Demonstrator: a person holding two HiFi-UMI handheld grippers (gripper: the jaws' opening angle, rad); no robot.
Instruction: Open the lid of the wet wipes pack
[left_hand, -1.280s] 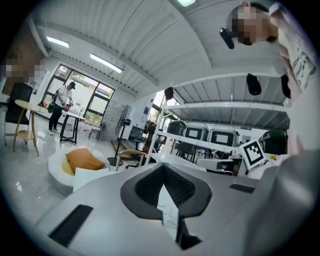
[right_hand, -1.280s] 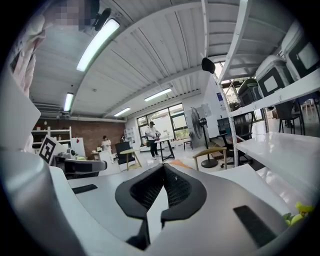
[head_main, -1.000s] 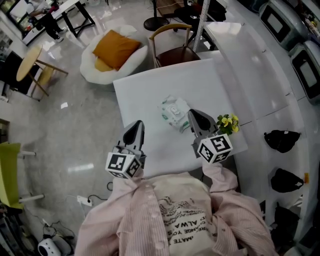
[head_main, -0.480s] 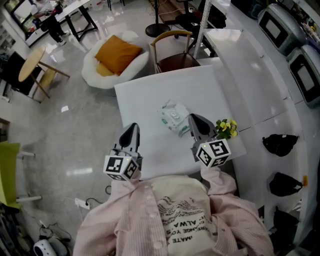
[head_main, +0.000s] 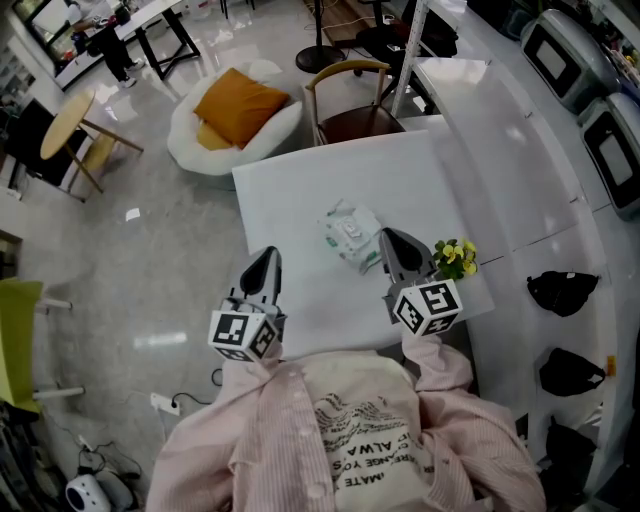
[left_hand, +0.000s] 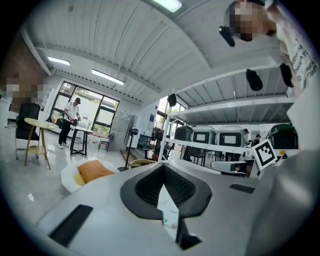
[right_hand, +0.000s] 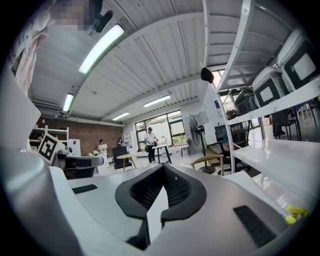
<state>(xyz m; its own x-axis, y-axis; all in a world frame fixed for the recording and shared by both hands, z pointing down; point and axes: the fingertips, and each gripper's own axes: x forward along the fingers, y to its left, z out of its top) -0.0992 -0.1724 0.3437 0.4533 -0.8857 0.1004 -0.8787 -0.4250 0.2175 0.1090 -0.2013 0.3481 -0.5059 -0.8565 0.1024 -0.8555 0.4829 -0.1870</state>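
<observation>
The wet wipes pack (head_main: 350, 232), white with green print, lies flat in the middle of the white table (head_main: 300, 180) with its lid down. In the head view my right gripper (head_main: 391, 243) hovers just right of the pack's near corner, its jaws shut and empty. My left gripper (head_main: 267, 258) hangs at the table's near left edge, well left of the pack, and also looks shut with nothing held. In the left gripper view (left_hand: 164, 187) and the right gripper view (right_hand: 162, 185), each pair of black pads meets with only a thin slit between them.
A small bunch of yellow flowers (head_main: 455, 255) sits at the table's right edge, close to my right gripper. A wooden chair (head_main: 345, 95) stands at the far side. A white beanbag with an orange cushion (head_main: 235, 110) lies on the floor beyond. White shelving (head_main: 520, 150) runs along the right.
</observation>
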